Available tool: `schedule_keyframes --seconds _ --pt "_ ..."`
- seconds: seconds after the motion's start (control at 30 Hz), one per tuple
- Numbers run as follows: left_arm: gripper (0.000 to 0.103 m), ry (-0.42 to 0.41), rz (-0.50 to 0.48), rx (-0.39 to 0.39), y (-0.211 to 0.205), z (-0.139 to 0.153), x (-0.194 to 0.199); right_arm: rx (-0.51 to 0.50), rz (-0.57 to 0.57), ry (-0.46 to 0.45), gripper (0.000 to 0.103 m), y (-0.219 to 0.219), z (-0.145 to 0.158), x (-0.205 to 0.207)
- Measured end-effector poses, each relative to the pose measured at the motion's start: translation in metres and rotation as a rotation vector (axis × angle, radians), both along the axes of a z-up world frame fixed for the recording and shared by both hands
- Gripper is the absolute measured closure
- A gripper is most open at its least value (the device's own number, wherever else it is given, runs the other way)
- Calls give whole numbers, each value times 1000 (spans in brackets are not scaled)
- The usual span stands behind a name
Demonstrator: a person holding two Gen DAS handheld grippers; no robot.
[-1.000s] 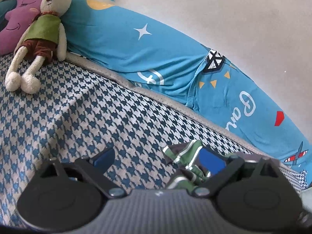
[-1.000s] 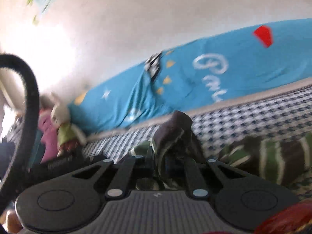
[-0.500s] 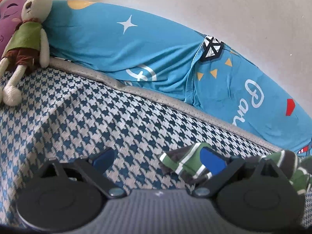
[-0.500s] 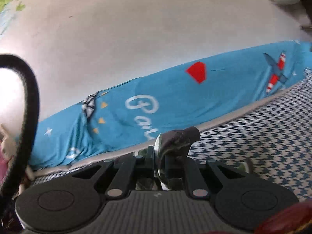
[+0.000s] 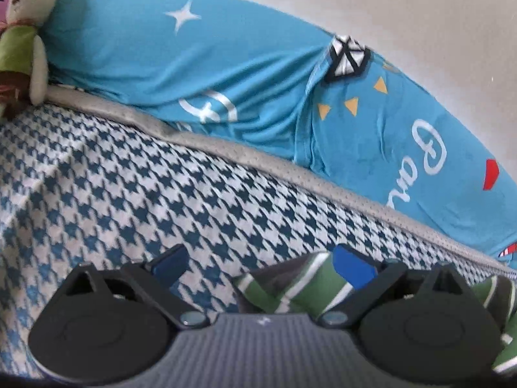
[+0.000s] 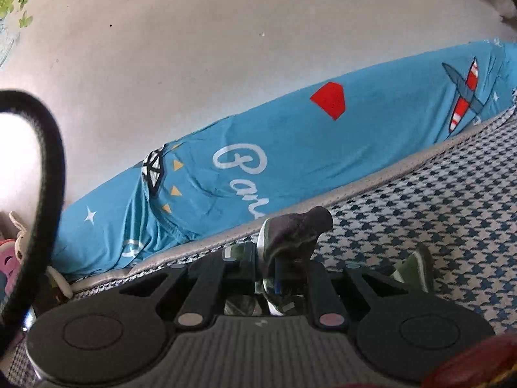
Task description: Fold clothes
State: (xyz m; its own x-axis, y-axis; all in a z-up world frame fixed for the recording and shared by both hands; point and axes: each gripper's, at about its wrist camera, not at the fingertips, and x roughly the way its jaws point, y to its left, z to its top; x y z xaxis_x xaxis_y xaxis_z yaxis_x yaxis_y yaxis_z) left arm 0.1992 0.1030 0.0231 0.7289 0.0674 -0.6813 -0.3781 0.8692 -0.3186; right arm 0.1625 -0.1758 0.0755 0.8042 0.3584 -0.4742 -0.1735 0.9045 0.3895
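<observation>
Right wrist: right gripper (image 6: 271, 278) seemingly pinches striped garment (image 6: 292, 231), opening, over houndstooth bedspread (image 6: 436, 213).

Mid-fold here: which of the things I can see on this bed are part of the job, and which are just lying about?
Part of the job:
- striped garment, green, grey and white
- right gripper, jaws opening, a fold of the garment between them
- left gripper, open, at the garment's edge

Just lying about:
- plush rabbit
- blue printed bedding along the wall
- houndstooth bed cover, the work surface
</observation>
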Motion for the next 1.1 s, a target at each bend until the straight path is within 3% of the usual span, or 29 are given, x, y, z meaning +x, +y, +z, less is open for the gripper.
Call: schedule_keyframes --seconds 0.23,0.3,0.43,0.5,0.57,0.73,1.1 --pt "0 29 -44 1 -7 -11 4 31 8 54 84 1 -8 6" --pt "4 27 -62 2 -10 -13 3 31 7 55 84 1 -9 7" --pt "36 27 -99 35 -19 -15 1 27 8 60 84 2 -11 9" --pt "67 15 -122 19 -21 -15 -1 25 8 59 84 2 -12 9" --pt "83 7 -130 -7 -22 -15 -4 27 11 57 84 1 -12 10" --pt "86 24 -99 -13 -22 -15 -19 66 25 43 85 -6 -11 12" --pt "86 159 -147 15 -21 -12 -72 138 26 33 86 -20 -9 15"
